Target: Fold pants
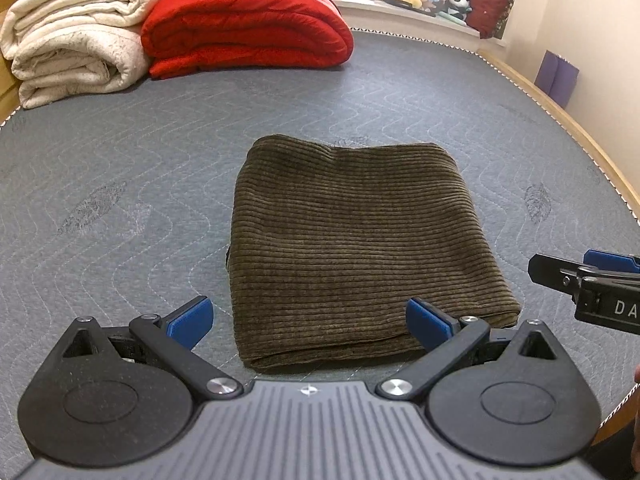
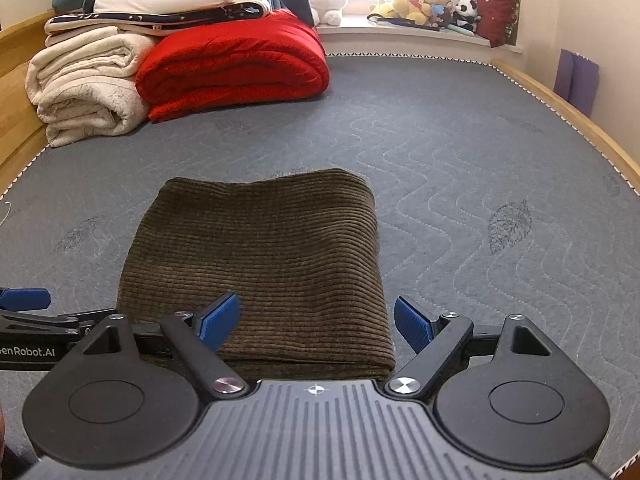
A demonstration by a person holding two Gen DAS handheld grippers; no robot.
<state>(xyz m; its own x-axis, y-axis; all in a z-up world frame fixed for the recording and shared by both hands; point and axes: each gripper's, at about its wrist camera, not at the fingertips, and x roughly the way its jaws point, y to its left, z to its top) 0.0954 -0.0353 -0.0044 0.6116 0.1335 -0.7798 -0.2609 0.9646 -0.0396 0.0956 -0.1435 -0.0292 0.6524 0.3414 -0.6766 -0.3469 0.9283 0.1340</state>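
While both grippers hang at the near edge, the pants [image 1: 360, 248] lie folded into a compact brown corduroy rectangle on the grey quilted mattress [image 1: 120, 184]. Left gripper [image 1: 310, 320]: jaws spread wide, nothing between the blue pads [image 1: 191, 320], right pad beside the fold's near right corner. Right gripper [image 2: 318, 322]: jaws wide, holding nothing, left pad over the cloth, right pad just off its edge. Far end: red quilt [image 1: 248, 28] beside cream blankets [image 1: 72, 44]; plush toys [image 2: 424, 4] on the sill.
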